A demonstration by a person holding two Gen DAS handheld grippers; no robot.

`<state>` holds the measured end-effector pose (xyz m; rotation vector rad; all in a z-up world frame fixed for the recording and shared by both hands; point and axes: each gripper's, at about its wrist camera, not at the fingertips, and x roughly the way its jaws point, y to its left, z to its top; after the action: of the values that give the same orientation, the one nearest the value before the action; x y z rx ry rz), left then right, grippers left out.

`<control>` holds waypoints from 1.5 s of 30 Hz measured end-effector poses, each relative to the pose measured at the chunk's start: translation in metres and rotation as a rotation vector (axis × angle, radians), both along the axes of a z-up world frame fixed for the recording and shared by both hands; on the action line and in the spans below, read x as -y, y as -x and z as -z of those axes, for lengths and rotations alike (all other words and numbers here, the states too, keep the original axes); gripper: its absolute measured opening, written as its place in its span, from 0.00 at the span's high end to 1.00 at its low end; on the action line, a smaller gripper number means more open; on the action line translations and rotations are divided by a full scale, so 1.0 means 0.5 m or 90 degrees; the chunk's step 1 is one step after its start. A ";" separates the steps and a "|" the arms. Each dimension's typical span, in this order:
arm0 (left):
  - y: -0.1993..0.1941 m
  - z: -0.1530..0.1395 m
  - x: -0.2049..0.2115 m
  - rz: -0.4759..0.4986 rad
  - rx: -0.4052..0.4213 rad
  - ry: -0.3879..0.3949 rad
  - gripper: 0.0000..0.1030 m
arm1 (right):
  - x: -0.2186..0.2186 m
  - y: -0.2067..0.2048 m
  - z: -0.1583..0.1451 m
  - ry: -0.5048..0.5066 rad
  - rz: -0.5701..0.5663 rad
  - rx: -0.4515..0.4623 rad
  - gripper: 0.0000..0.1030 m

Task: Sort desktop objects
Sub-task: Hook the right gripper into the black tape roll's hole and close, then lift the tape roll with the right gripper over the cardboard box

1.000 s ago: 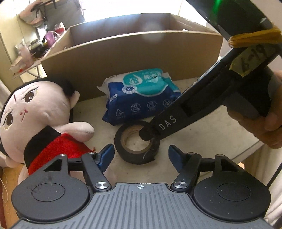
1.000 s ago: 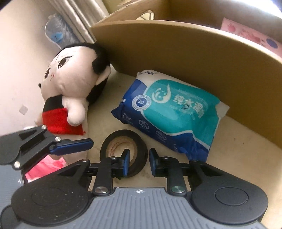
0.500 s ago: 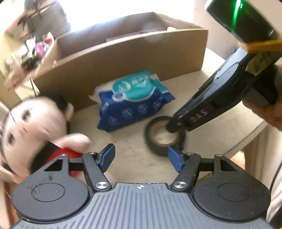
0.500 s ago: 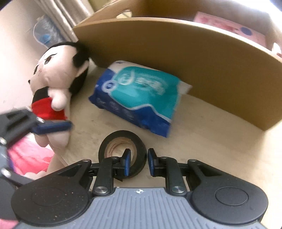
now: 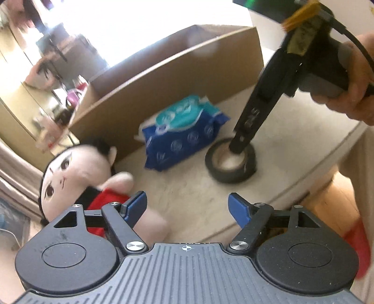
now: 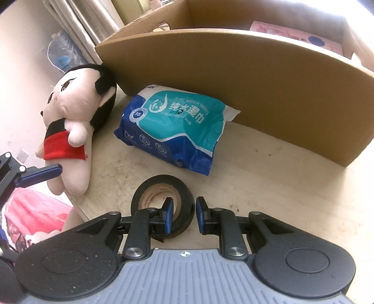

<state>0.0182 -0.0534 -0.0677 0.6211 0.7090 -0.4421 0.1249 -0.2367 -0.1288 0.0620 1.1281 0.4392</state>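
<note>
Pale, speckled tabletop (image 6: pixel 268 187) carrying cardboard box (image 6: pixel 233 70); curtains (image 6: pixel 77 21) behind

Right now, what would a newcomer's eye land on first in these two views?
Probably the right gripper straddling the wall of the black tape roll, one finger inside its core, one outside. Behind it a blue-and-teal wet wipes pack lies against the cardboard box. A plush doll in a red top lies at the table's left edge, near the open left gripper.

Both wrist views look down, close, at the same tape roll (image 5: pixel 230 164) (image 6: pixel 163 200) from different sides.
</note>
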 end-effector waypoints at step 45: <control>-0.023 0.040 0.060 -0.017 -0.068 0.233 0.37 | 0.033 -0.012 -0.020 -0.041 0.024 -0.035 0.78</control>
<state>0.0295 -0.0833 -0.0876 0.2453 0.7149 -0.5678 0.1307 -0.2531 -0.1186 0.1519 1.1649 0.4416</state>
